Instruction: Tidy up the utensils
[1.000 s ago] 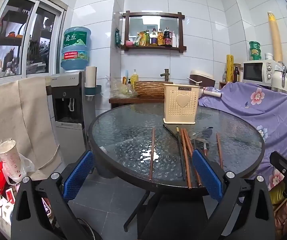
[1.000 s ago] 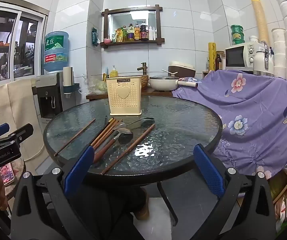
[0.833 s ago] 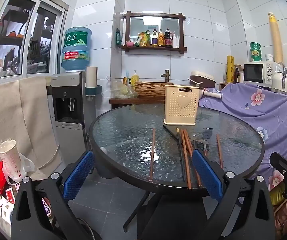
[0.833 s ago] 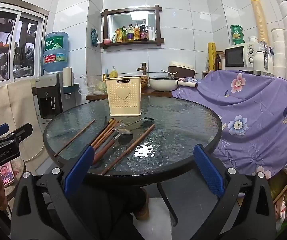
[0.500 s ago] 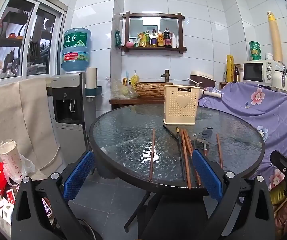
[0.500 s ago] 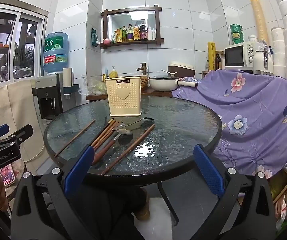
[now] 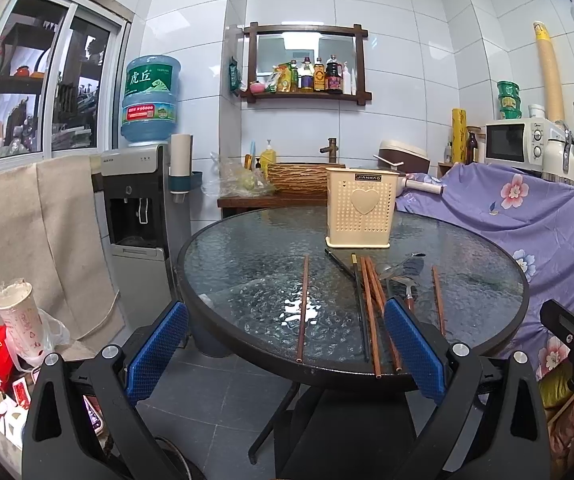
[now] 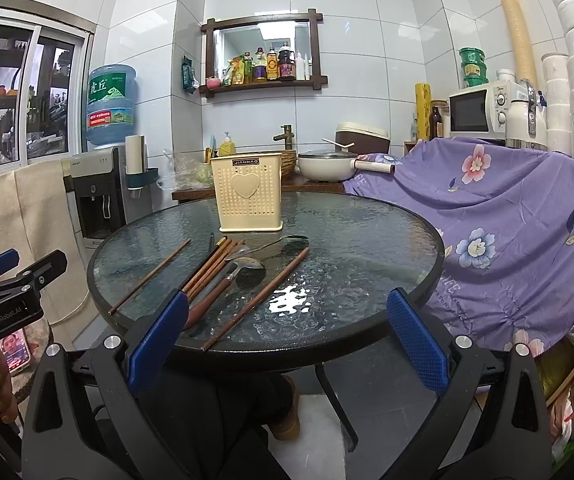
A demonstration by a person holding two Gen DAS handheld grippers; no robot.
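Note:
A cream perforated utensil holder [image 7: 361, 208] [image 8: 249, 197] with a heart on its front stands upright on the round glass table [image 7: 247, 264] [image 8: 367, 240]. In front of it lie several brown chopsticks [image 7: 370, 312] [image 8: 207, 266], a lone chopstick [image 7: 303, 304] [image 8: 151, 276] to the left, another [image 7: 438, 300] [image 8: 259, 298] to the right, and two metal spoons [image 7: 401, 270] [image 8: 247, 266]. My left gripper [image 7: 287, 352] is open and empty, below the table's near edge. My right gripper [image 8: 287, 344] is open and empty, also short of the near edge.
A water dispenser [image 7: 139, 200] stands left of the table. A purple flowered cloth [image 8: 507, 216] covers furniture on the right. A counter with a white pot [image 8: 327, 166] and a basket [image 7: 299, 176] is behind. A chair and paper cup [image 7: 19, 316] sit at far left.

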